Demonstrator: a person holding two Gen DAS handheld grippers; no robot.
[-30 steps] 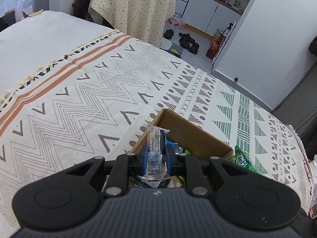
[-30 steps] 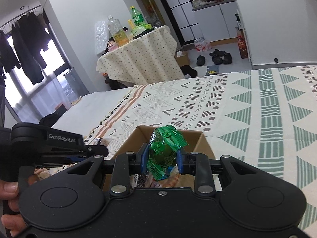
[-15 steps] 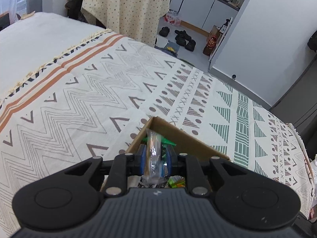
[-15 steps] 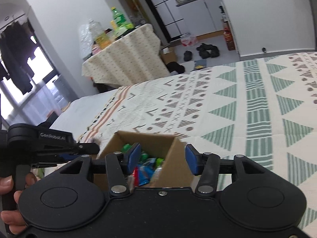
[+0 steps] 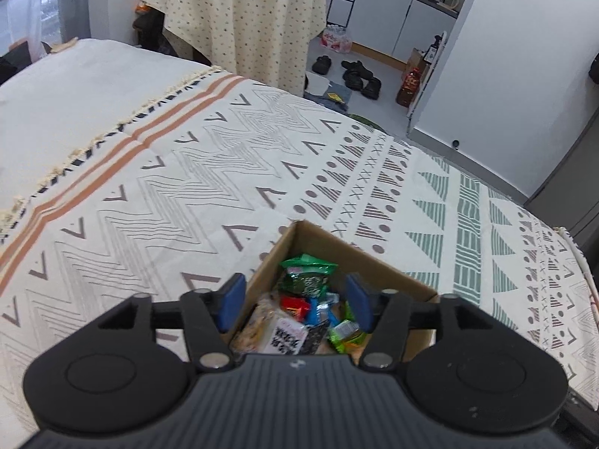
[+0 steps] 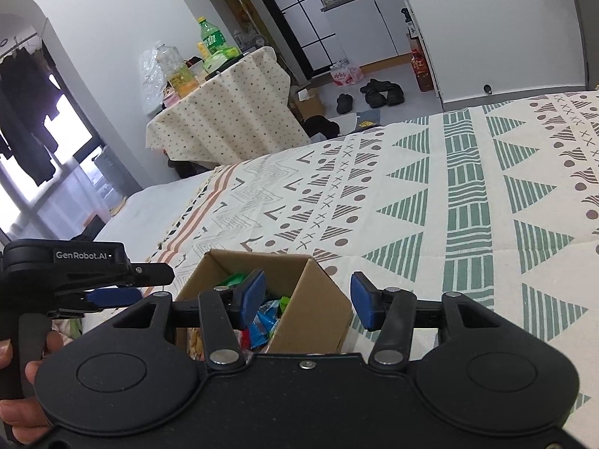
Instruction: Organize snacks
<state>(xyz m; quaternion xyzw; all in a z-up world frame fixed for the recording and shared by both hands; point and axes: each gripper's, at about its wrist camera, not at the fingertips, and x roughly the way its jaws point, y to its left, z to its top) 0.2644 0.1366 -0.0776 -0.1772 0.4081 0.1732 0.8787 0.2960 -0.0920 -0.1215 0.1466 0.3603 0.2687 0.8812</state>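
A brown cardboard box [image 5: 378, 267] sits on the patterned bed cover and also shows in the right wrist view [image 6: 316, 305]. It holds several snack packets, among them a green packet [image 5: 307, 275], a red one [image 5: 294, 305] and a pale packet with a printed label [image 5: 279, 333]. My left gripper [image 5: 295, 305] is open and empty, just above the box opening. My right gripper [image 6: 307, 299] is open and empty, above the box's right side. The left gripper's body [image 6: 86, 273] shows at the left of the right wrist view.
The patterned cover [image 5: 224, 172] spreads over the bed all around the box. Beyond the bed stand a small table with a dotted cloth [image 5: 243, 22] carrying bottles [image 6: 211, 39], shoes on the floor [image 5: 355, 75] and white cabinets.
Both grippers have opened. The right one let go of a green packet and the left one let go of a clear-wrapped packet; both packets are gone from the jaws.
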